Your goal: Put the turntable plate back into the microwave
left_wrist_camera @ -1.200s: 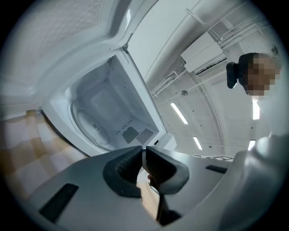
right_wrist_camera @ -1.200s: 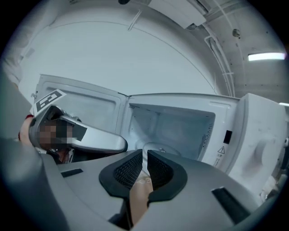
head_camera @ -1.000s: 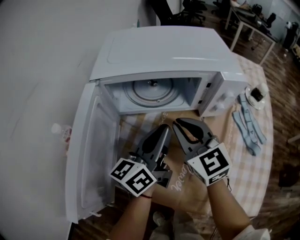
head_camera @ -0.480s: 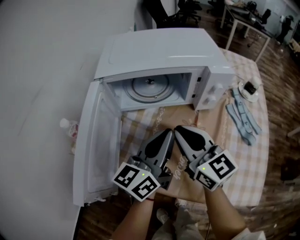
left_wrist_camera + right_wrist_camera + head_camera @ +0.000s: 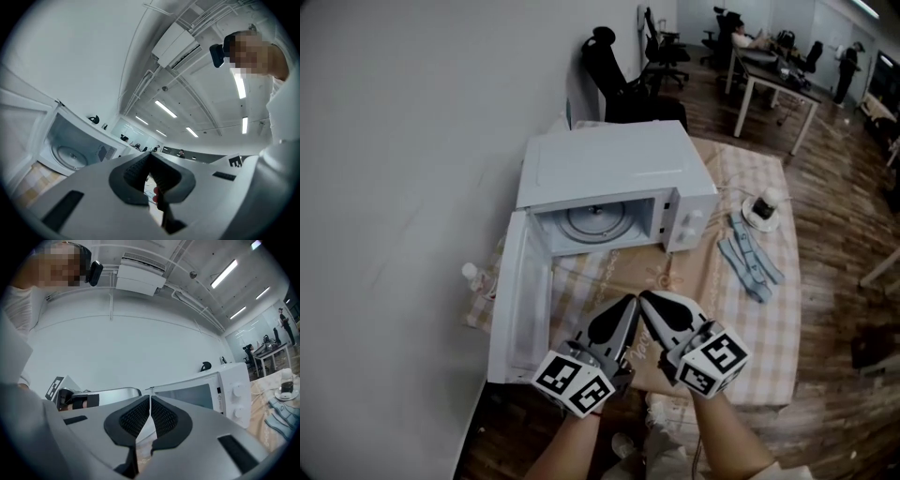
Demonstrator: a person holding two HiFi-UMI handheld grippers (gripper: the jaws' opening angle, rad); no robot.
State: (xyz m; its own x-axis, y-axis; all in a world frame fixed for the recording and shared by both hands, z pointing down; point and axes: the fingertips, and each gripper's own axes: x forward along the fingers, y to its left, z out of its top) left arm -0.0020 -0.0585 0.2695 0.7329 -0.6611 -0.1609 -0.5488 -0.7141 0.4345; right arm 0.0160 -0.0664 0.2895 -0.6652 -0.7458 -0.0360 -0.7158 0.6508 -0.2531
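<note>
Two hand-held grey grippers with black ribbed pads sit low in the middle of the head view, side by side and angled toward each other so that their tips nearly meet. The left gripper [image 5: 628,302] is clenched: in its own view the pads [image 5: 136,169] press together at the tip with nothing caught there. The right gripper [image 5: 645,297] is likewise closed and empty, its pads [image 5: 161,417] meeting along a thin seam in the right gripper view. Both are held in the air near the front edge of the beige checked tablecloth [image 5: 769,323], well apart from the white box-shaped microwave oven [image 5: 609,164] that stands above them in the frame. The oven's white door [image 5: 520,305] hangs wide open, swung out toward the lower left. Inside the cavity the round glass turntable plate [image 5: 595,218] lies flat on the floor, its centre hub showing; the left gripper view catches it too, as a pale disc [image 5: 68,154] at the left edge. The control knobs [image 5: 686,220] sit on the panel at the right of the opening. To the right of the oven, on the cloth, lie a few grey-blue fabric strips [image 5: 750,264] and a small white dish holding a dark object [image 5: 761,212]. A clear plastic bottle [image 5: 473,275] lies by the wall at the left. Black office chairs [image 5: 623,70] and a white-legged desk [image 5: 769,80] fill the top of the frame.
</note>
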